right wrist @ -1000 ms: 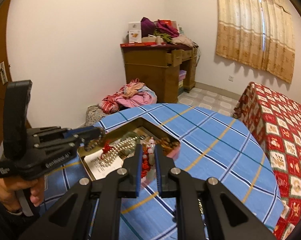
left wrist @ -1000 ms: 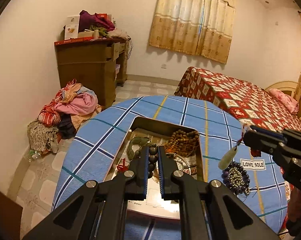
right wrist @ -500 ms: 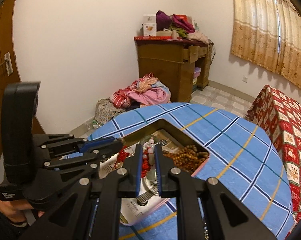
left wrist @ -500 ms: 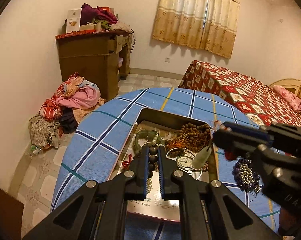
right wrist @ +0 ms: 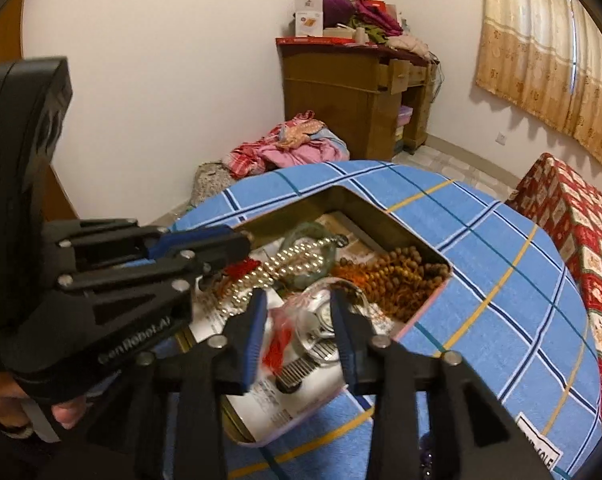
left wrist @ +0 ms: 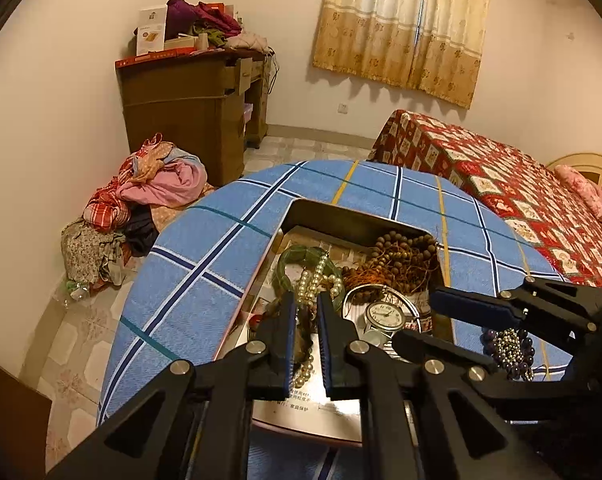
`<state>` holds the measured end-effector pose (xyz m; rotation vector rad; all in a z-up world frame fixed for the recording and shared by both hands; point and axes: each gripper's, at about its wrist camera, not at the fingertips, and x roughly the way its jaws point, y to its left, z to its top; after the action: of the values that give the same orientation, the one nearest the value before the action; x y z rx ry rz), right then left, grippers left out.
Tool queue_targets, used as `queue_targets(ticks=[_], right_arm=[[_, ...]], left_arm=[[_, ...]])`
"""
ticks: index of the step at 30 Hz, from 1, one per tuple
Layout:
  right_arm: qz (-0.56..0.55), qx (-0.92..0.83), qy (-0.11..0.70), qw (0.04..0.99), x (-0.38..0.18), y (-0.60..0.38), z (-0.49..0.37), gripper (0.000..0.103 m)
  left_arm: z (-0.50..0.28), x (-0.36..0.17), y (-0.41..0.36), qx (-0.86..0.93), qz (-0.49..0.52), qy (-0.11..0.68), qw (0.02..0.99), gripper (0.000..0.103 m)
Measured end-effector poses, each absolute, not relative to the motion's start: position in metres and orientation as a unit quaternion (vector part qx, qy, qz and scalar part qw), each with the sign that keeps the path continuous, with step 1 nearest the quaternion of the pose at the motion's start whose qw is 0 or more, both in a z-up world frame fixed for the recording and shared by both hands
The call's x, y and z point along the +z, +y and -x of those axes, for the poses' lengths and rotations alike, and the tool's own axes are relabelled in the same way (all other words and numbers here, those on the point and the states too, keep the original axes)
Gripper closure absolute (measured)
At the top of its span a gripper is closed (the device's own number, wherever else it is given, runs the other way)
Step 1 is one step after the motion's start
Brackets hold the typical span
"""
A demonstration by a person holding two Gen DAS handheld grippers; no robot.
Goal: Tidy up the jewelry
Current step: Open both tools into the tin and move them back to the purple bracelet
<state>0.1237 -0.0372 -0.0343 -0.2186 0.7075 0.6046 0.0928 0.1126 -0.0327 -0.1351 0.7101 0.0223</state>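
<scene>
A metal tin [left wrist: 353,218] [right wrist: 385,226] sits on the blue plaid table and holds brown wooden beads [left wrist: 397,258] [right wrist: 397,276], a green bangle [left wrist: 301,258], pearls [right wrist: 285,264], a watch [left wrist: 385,314] and a red-tasselled pendant [right wrist: 279,338]. My left gripper [left wrist: 304,320] is shut on a string of dark beads over the tin's near left part. My right gripper [right wrist: 299,320] is open and empty just above the watch and the pendant; it also shows in the left wrist view [left wrist: 417,320].
A purple bead bracelet [left wrist: 511,350] lies on the cloth to the right of the tin. A white label [right wrist: 539,442] lies near the front right. A wooden desk [left wrist: 189,108], a clothes pile on the floor [left wrist: 141,200] and a red-covered bed [left wrist: 521,188] surround the table.
My right gripper carried the pendant left over the tin, opened and let it go; the pendant now lies in the tin. My left gripper stayed shut over the tin.
</scene>
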Motion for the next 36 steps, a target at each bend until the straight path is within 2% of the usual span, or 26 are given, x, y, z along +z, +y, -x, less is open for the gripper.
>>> queue_targets(ticks=[2, 3, 4, 5, 14, 23, 25, 30, 33, 34, 36], right_arm=[[0.099, 0.282, 0.341, 0.891, -0.035, -0.044, -0.121, 0.050], [0.097, 0.277, 0.341, 0.893, -0.035, -0.048, -0.119, 0.047], [0.093, 0.273, 0.342, 0.894, -0.035, -0.052, -0.116, 0.046], [0.089, 0.269, 0.343, 0.896, -0.036, -0.057, -0.113, 0.046], [0.037, 0.185, 0.364, 0.912, -0.050, -0.130, -0.099, 0.040], [-0.006, 0.147, 0.408, 0.901, -0.067, -0.172, -0.106, 0.015], [0.003, 0.156, 0.412, 0.897, -0.067, -0.166, -0.108, 0.014], [0.032, 0.154, 0.433, 0.887, -0.076, -0.153, -0.119, 0.014], [0.002, 0.152, 0.417, 0.896, -0.070, -0.166, -0.116, 0.014], [-0.011, 0.148, 0.412, 0.899, -0.069, -0.173, -0.114, 0.016], [-0.018, 0.126, 0.411, 0.903, -0.068, -0.185, -0.116, 0.030]], left_arm=[[-0.089, -0.031, 0.114, 0.017, 0.071, 0.344, 0.936, 0.068], [-0.086, -0.029, 0.115, 0.022, 0.072, 0.337, 0.938, 0.048], [-0.084, -0.027, 0.115, 0.028, 0.073, 0.330, 0.941, 0.033], [-0.081, -0.025, 0.115, 0.029, 0.074, 0.320, 0.944, 0.031], [-0.074, -0.030, 0.088, 0.023, 0.063, 0.322, 0.944, 0.031], [-0.074, -0.042, 0.057, 0.013, 0.034, 0.339, 0.940, 0.031], [-0.074, -0.041, 0.054, 0.012, 0.030, 0.341, 0.940, 0.031], [-0.072, -0.039, 0.054, 0.013, 0.026, 0.343, 0.939, 0.031], [-0.072, -0.040, 0.053, 0.012, 0.026, 0.343, 0.939, 0.031], [-0.072, -0.040, 0.052, 0.013, 0.024, 0.343, 0.939, 0.031], [-0.073, -0.041, 0.050, 0.017, 0.019, 0.343, 0.939, 0.031]])
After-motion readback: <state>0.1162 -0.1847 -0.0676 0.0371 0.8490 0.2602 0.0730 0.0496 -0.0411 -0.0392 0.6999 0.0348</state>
